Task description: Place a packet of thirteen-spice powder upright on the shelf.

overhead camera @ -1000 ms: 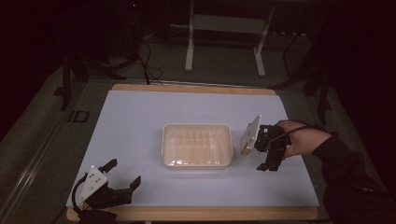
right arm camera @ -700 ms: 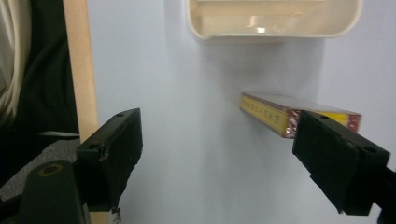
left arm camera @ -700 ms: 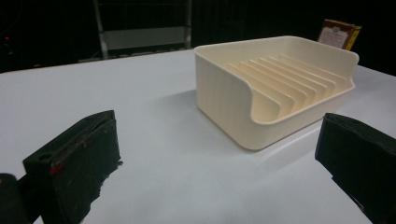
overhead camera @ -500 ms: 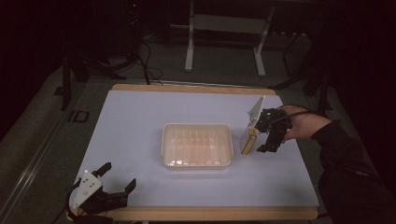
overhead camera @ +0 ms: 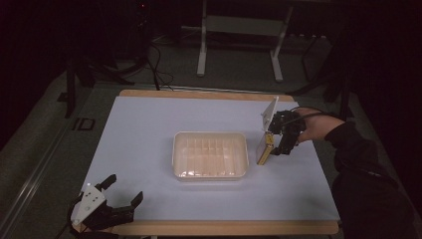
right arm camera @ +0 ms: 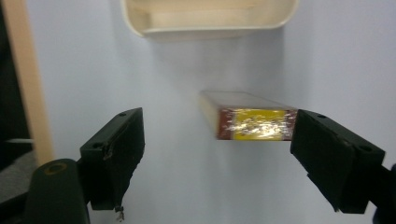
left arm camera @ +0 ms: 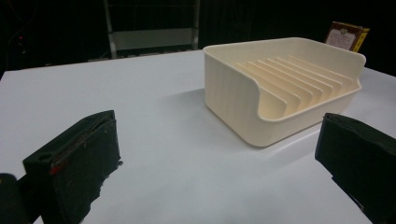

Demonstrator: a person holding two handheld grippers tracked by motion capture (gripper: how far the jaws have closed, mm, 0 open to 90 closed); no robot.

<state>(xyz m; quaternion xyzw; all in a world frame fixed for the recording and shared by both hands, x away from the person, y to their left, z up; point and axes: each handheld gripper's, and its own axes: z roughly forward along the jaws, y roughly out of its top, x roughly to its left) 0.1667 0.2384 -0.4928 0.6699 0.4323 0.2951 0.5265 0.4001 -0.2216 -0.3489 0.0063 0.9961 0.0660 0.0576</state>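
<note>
Foil-wrapped box (right arm camera: 252, 122), flat and rectangular with a glittery yellow end panel and dark red edges, is lying on the smooth white table (overhead camera: 149, 129) just right of the ribbed cream plastic tray (overhead camera: 210, 155), its long axis running toward the tray's side and its shiny short end facing the right gripper (right arm camera: 217, 154). That gripper's blocky black rubbery jaws are standing wide, having just been closing a touch, with one jaw right at the box's end corner and the other well clear, so nothing is being clamped. Down at the near left corner the left gripper (overhead camera: 119, 196) is resting with jaws spread and empty.
</note>
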